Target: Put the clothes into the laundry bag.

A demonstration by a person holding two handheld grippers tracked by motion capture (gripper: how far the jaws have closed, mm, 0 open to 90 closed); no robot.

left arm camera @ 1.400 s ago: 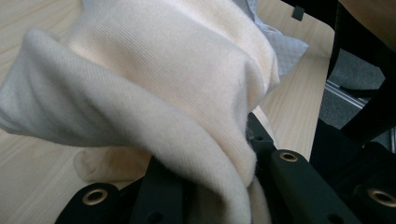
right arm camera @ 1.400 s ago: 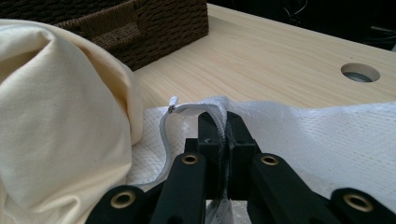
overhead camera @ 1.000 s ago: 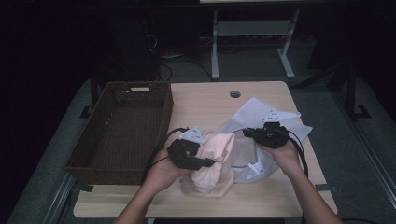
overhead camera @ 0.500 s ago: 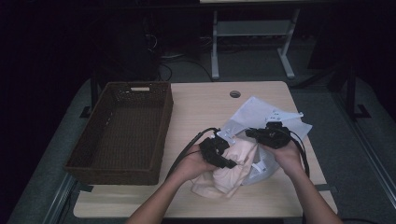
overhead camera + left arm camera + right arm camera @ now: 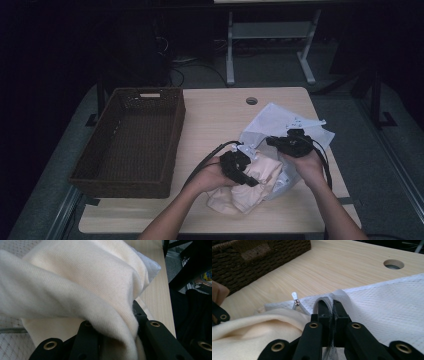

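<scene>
— That wicker basket (image 5: pixel 131 137) at the left of the high view sits apart from the action; everything is happening at the lower right of the table (image 5: pixel 215 112).

— Right. The white mesh bag (image 5: pixel 280 125) lies there, with the cream cloth (image 5: pixel 250 182) bunched at its mouth, lower centre. My guess is the cloth is going in or coming out — I cannot tell which.

— The left gripper (image 5: pixel 239 169)?

— Closed on a thick fold of the cream cloth; the fabric billows over its jaws in the left gripper view.

— And the right gripper (image 5: pixel 292 144)?

— Pinched tight on the bag's edge by the zipper band. The zipper pull (image 5: pixel 295 299) sits just left of the jaws in the right gripper view.

— What could go wrong?

— That thin edge could slip from the pinch if the cloth drags — or the cloth snags on the zipper teeth.
</scene>
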